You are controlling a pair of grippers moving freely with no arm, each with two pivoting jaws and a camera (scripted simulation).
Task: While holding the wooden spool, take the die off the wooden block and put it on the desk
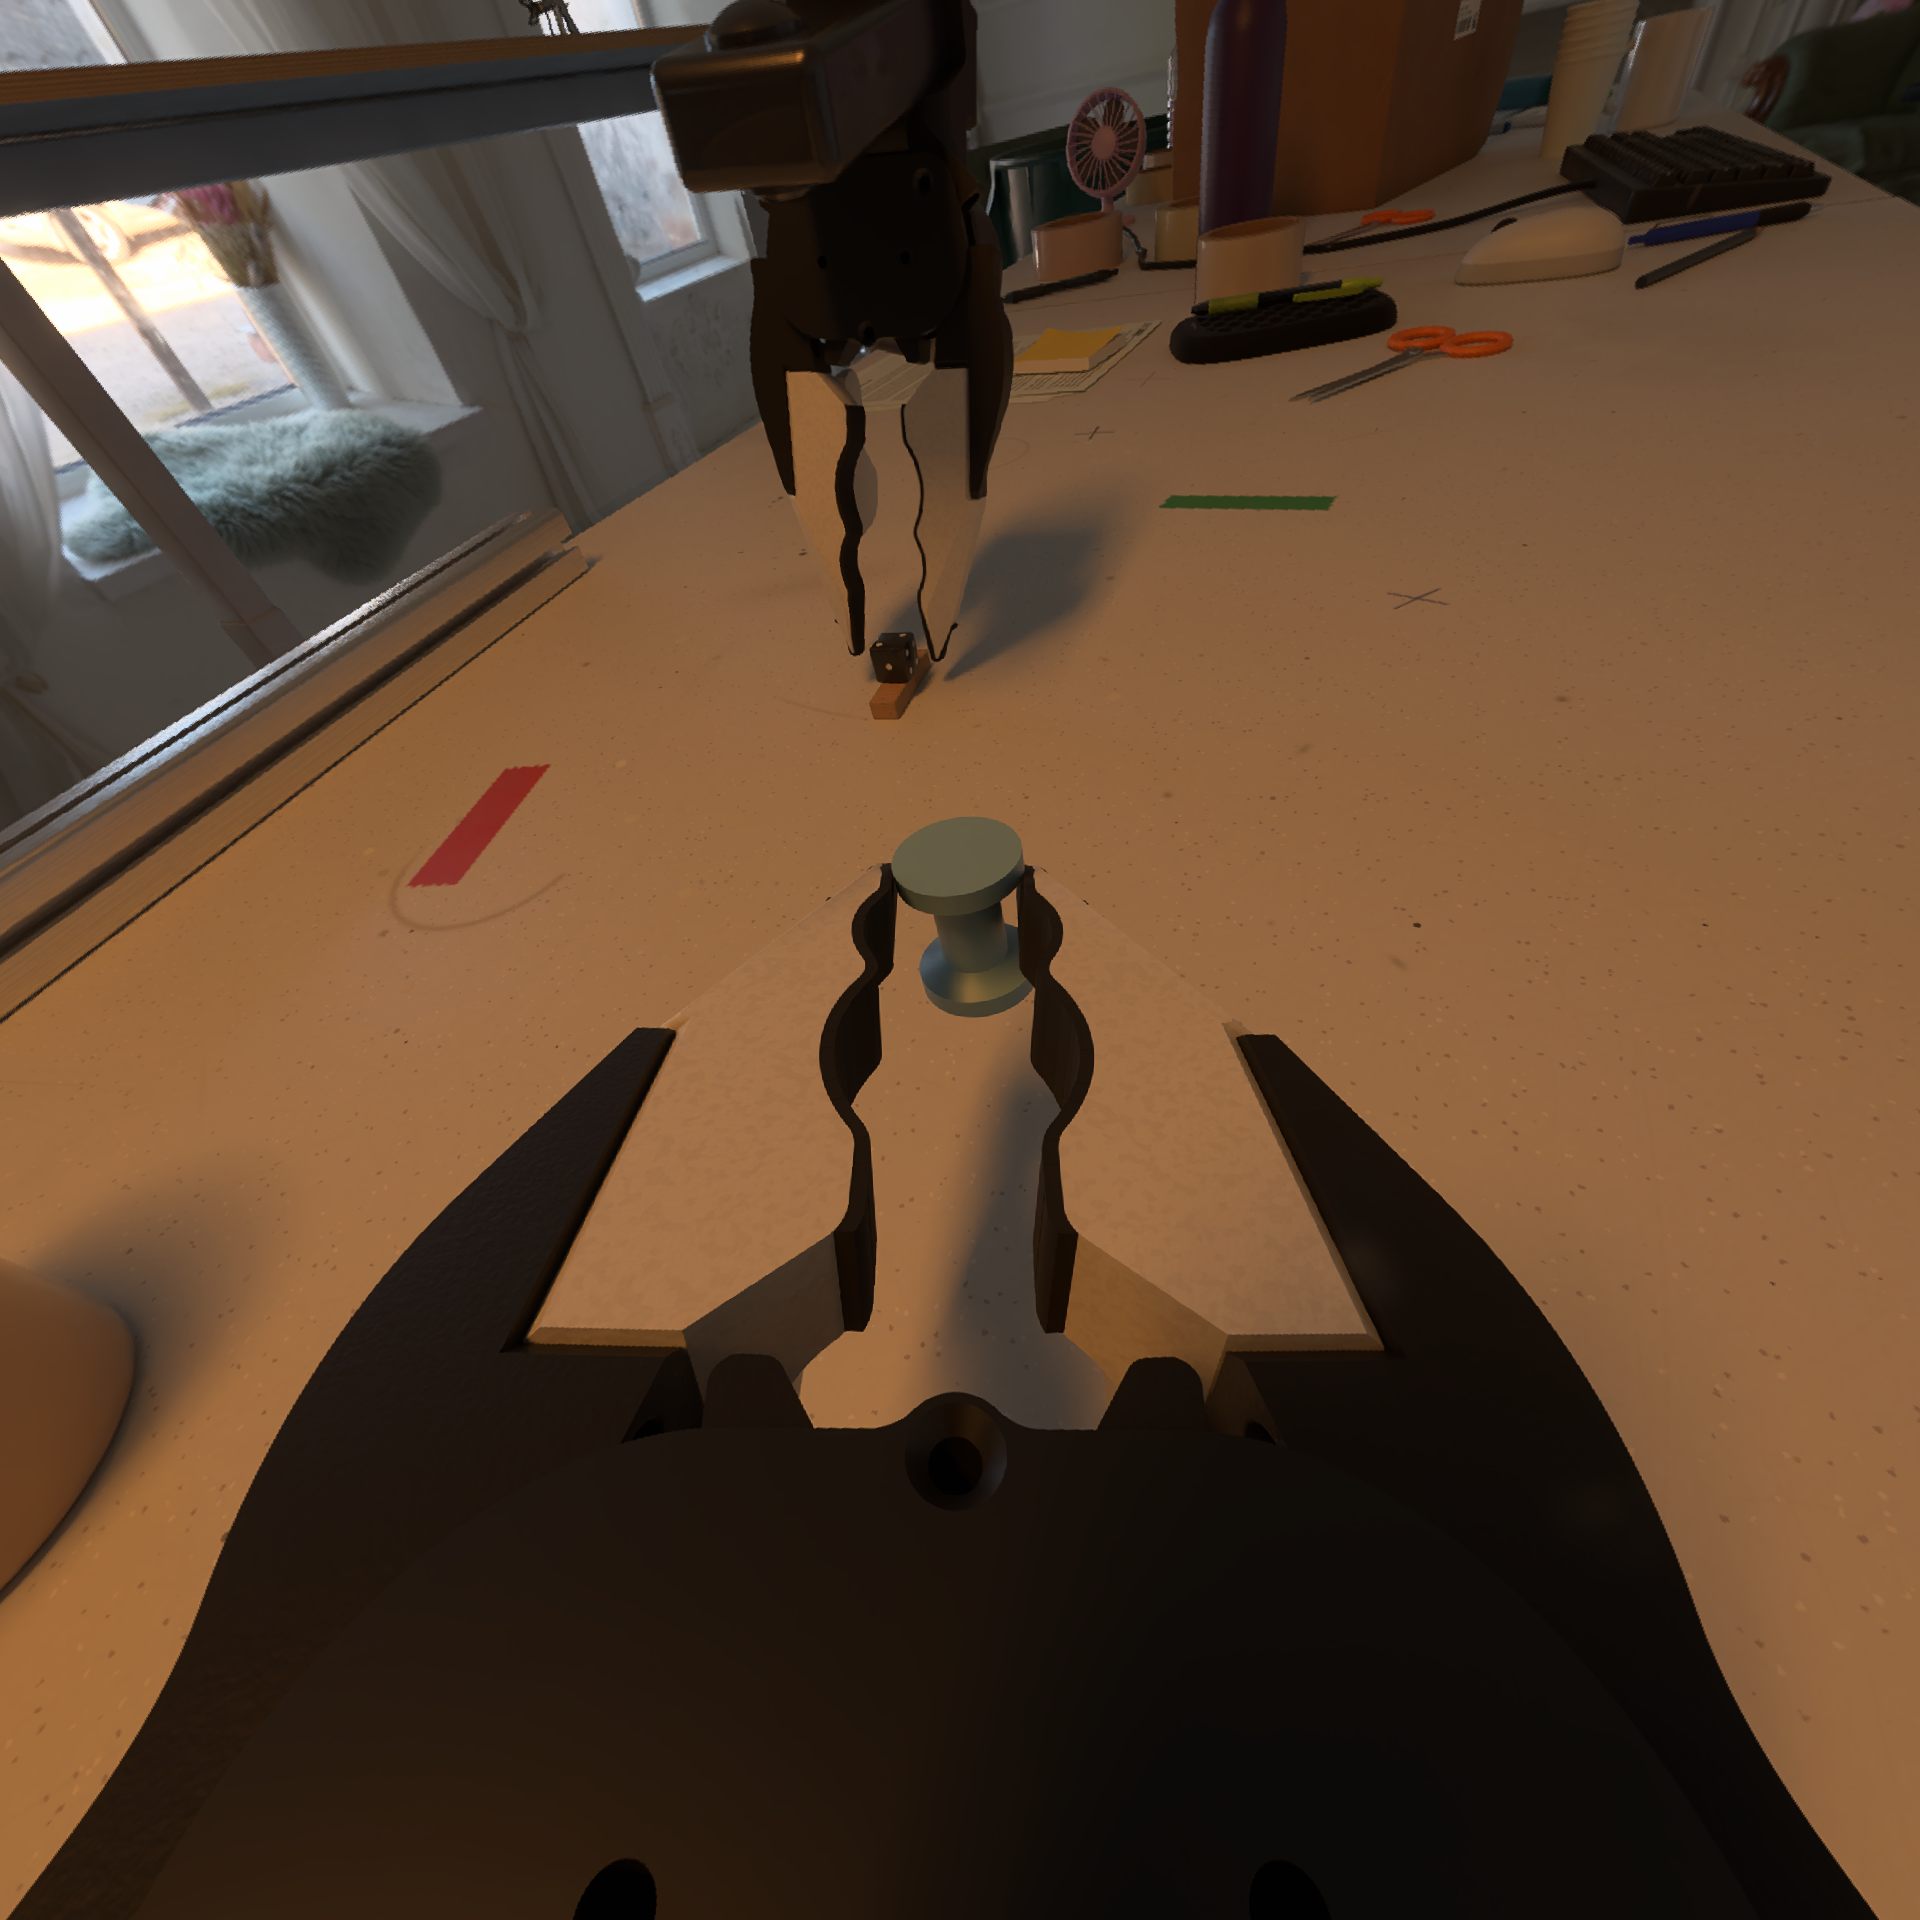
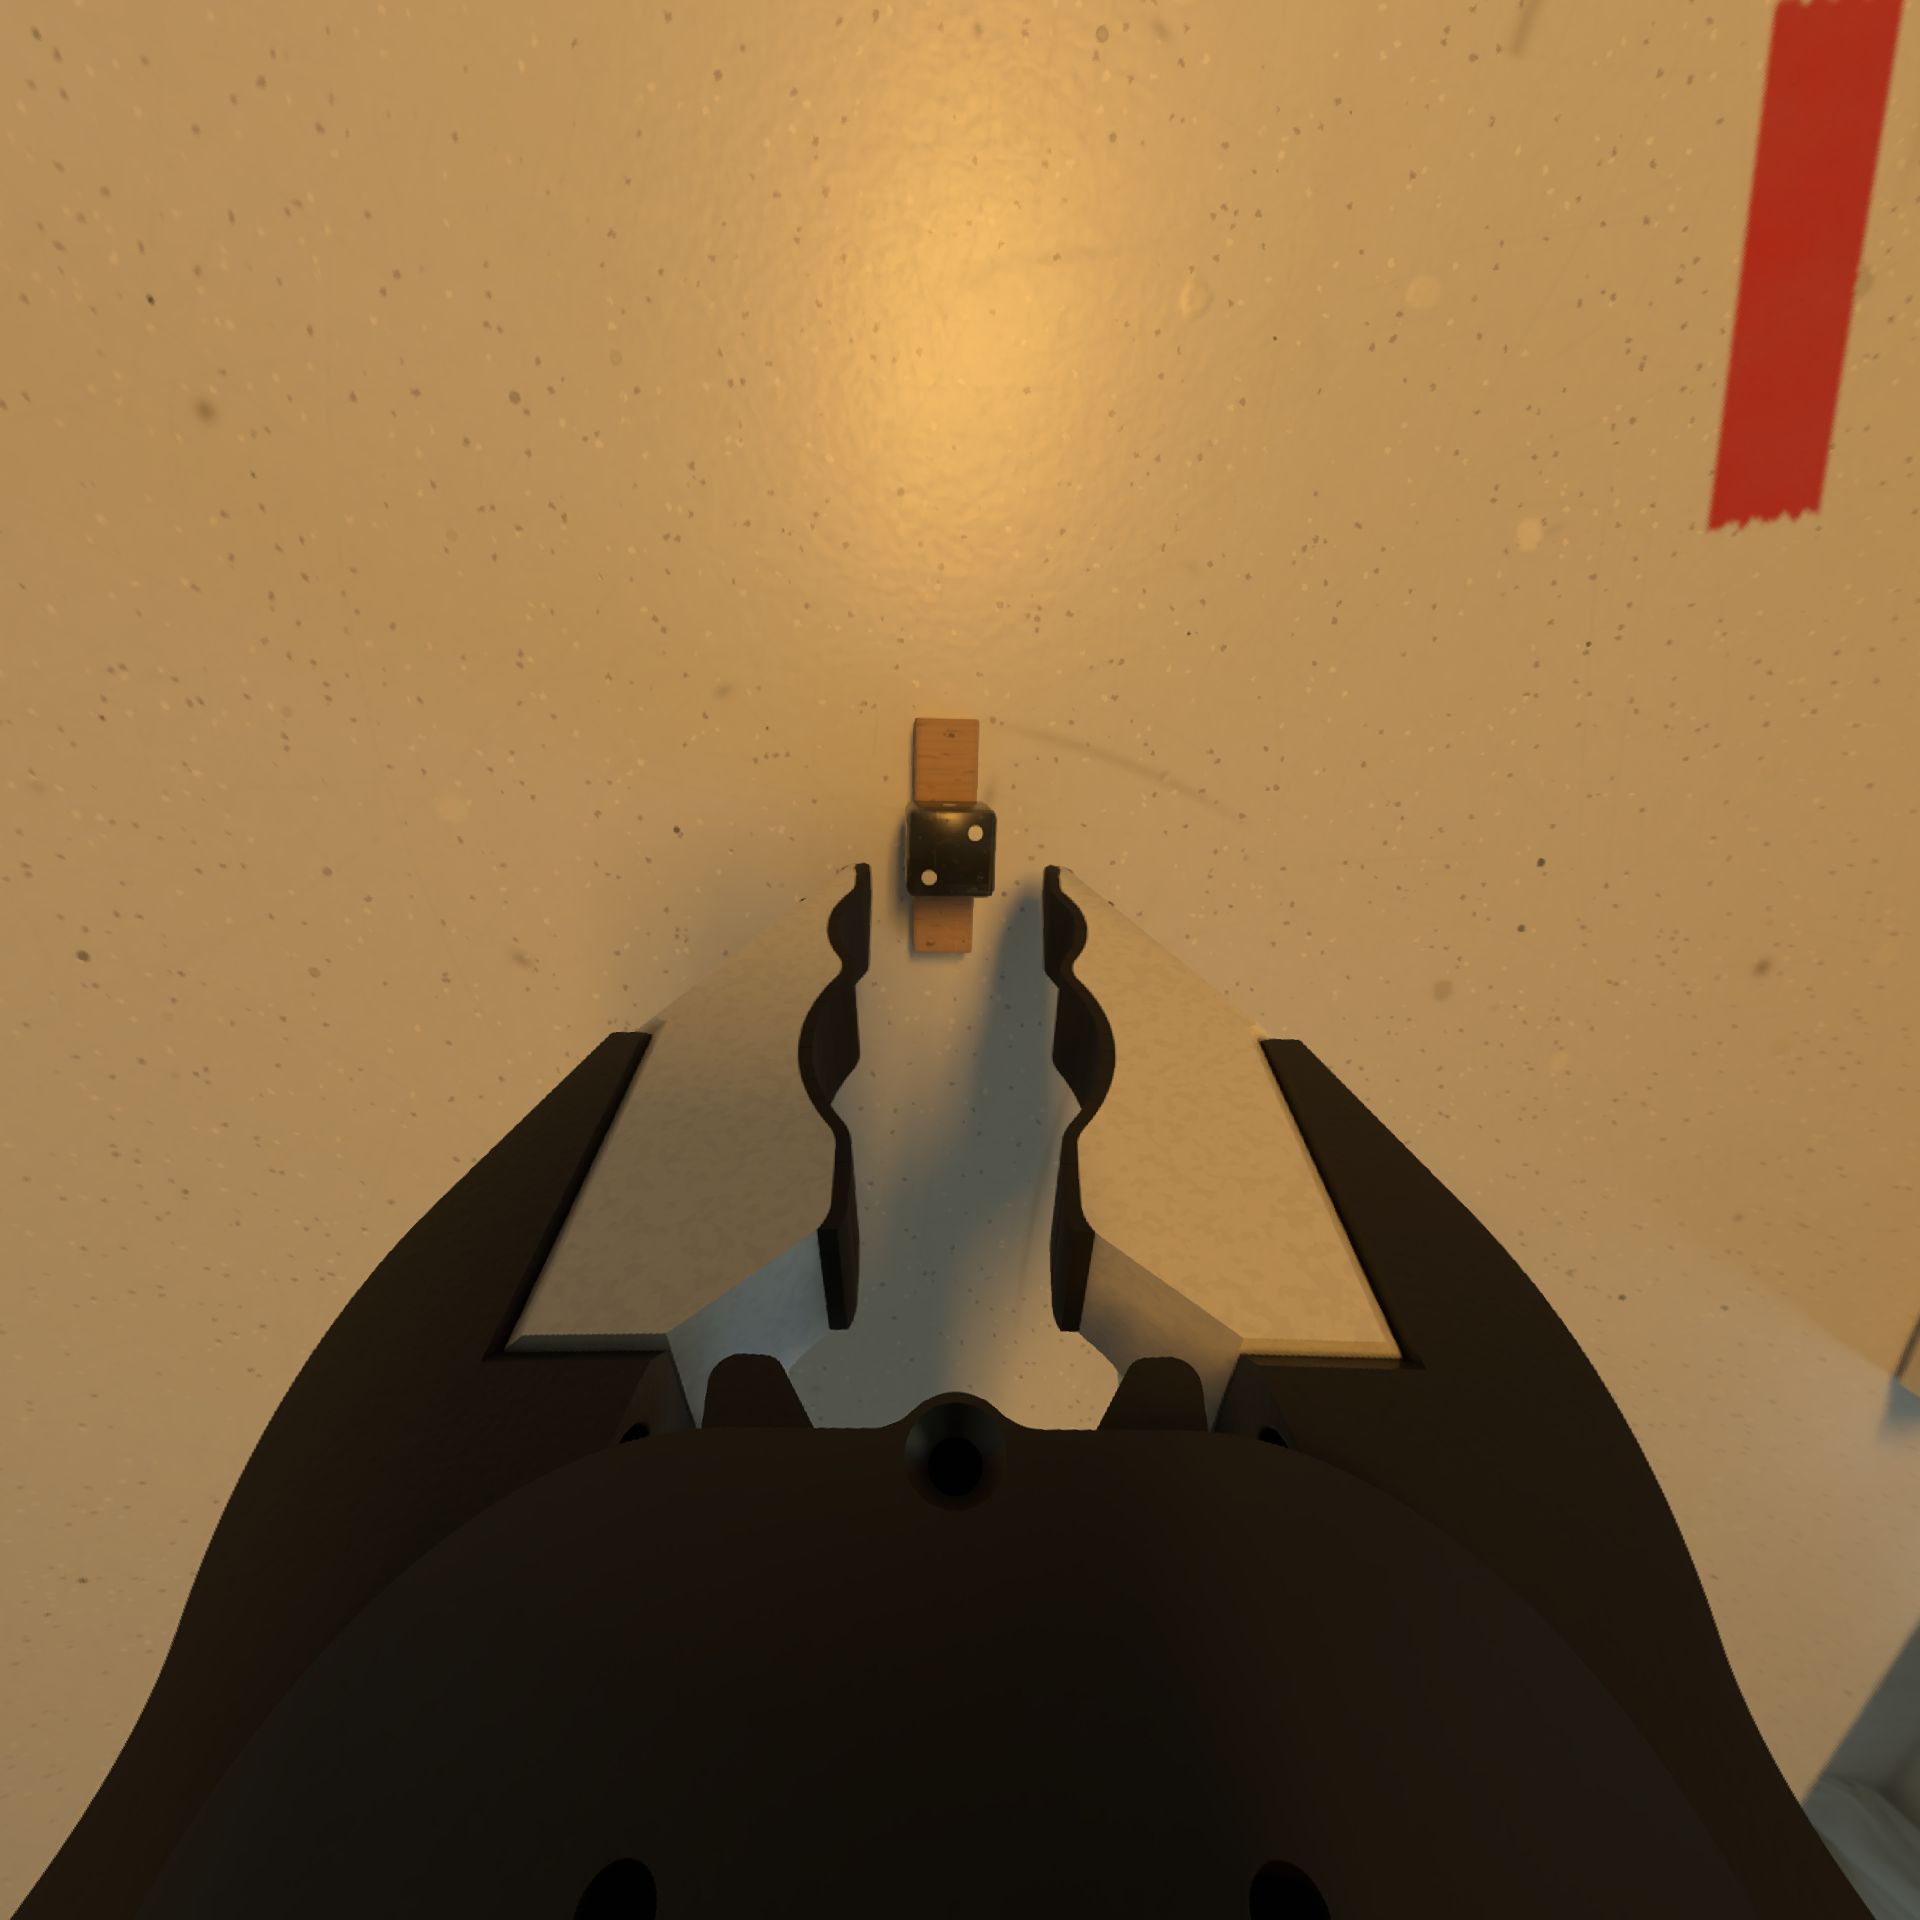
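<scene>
So my left gripper (image 1: 957, 894) has the wooden spool (image 1: 964, 914) pinched right at the fingertips, both pads pressed against the rim of its upper disc. It looks grey-green in this light, upright, with the lower flange hanging between my fingers above the desk (image 1: 1455, 935).

My right gripper (image 2: 952, 883) is pointing straight down at the desk, fingers spread with a clear gap between them, nothing in it. From the left wrist view you can see that right gripper (image 1: 899, 644) farther off, tips down on either side of the die (image 1: 891, 657).

The die (image 2: 950, 851) is black with white pips (two showing on the top face) and it's sitting on the wooden block (image 2: 945, 758), a small flat strip of light wood lying on the desk. The block sticks out past the die at both ends, more at the far end. In the right wrist view the die sits just ahead of my fingertips and a bit closer to the left-hand one; I can't tell if either tip is touching it.

There's a strip of red tape (image 2: 1808, 260) on the desk off to one side, and a green tape strip (image 1: 1247, 503) farther along. The far end of the desk is cluttered: orange-handled scissors (image 1: 1413, 358), a dark keyboard (image 1: 1694, 171), a small pink fan (image 1: 1107, 140).
</scene>
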